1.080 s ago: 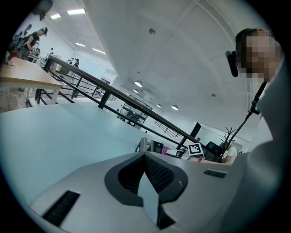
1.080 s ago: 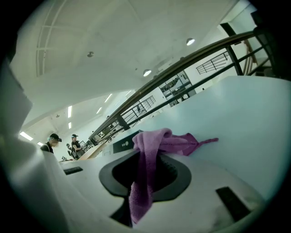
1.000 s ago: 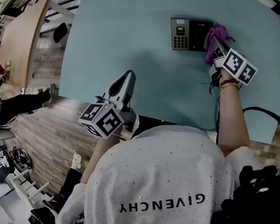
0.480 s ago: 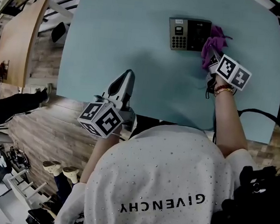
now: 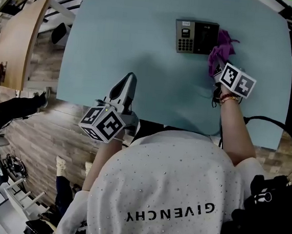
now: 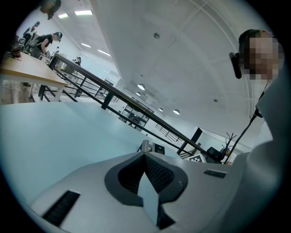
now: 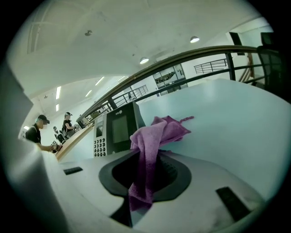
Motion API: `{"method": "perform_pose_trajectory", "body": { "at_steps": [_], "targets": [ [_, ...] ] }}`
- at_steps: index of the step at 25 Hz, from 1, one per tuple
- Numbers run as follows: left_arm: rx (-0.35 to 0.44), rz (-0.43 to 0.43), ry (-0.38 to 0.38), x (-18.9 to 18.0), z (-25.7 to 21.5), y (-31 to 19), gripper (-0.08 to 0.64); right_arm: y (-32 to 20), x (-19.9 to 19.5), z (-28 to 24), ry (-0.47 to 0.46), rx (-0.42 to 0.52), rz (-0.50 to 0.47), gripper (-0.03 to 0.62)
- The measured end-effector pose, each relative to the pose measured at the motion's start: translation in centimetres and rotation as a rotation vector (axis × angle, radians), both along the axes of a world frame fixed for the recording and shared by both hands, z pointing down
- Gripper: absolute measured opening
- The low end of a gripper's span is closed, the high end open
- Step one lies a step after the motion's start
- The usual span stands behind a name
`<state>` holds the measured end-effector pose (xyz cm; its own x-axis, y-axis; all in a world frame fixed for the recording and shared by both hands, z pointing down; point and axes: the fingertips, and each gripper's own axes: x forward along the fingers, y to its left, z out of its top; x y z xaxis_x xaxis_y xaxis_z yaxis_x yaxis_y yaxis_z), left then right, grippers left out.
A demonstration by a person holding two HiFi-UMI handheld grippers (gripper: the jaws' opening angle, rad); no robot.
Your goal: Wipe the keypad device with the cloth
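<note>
The keypad device (image 5: 197, 30) lies flat on the far part of the light blue tabletop (image 5: 139, 31), with its key field on the left and a dark panel on the right. The purple cloth (image 5: 220, 45) is at the right edge of the device. It seems to touch this edge, but from the head view I cannot be sure.

The right gripper (image 5: 217, 64) is clamped on the cloth. In the right gripper view the cloth (image 7: 152, 145) hangs between the two jaws, its free end is bunched up in front of them, and the device (image 7: 116, 129) stands just beside it on the left.

The left gripper (image 5: 129, 82) is over the near edge of the tabletop, well apart from the device. In the left gripper view its jaws (image 6: 145, 159) meet at the tips and nothing is between them.
</note>
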<state>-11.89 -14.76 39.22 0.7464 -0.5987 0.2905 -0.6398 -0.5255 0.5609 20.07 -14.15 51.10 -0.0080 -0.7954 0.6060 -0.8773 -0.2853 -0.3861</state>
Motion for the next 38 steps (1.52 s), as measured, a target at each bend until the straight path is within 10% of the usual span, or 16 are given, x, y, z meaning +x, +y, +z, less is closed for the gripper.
{"method": "perform_pose_trajectory", "body": {
  "at_steps": [8,21,29,38],
  "targets": [
    [0.025,0.085,0.029,1.3,-1.2,-1.8,0.0,0.3,0.6,-0.8,0.034,0.014,0.045,0.072],
    [0.024,0.222,0.052,-0.6,-1.0,-8.7,0.0,-6.7,4.1,-16.6,0.348,0.391,0.11,0.072],
    [0.012,0.211,0.069,-5.4,-0.3,-13.8,0.0,-10.9,0.3,-10.2,0.392,0.075,-0.032,0.072],
    [-0.011,0.235,0.101,-7.5,1.1,-16.2,0.0,-12.0,-2.0,-9.2,0.434,-0.04,-0.015,0.078]
  ]
}}
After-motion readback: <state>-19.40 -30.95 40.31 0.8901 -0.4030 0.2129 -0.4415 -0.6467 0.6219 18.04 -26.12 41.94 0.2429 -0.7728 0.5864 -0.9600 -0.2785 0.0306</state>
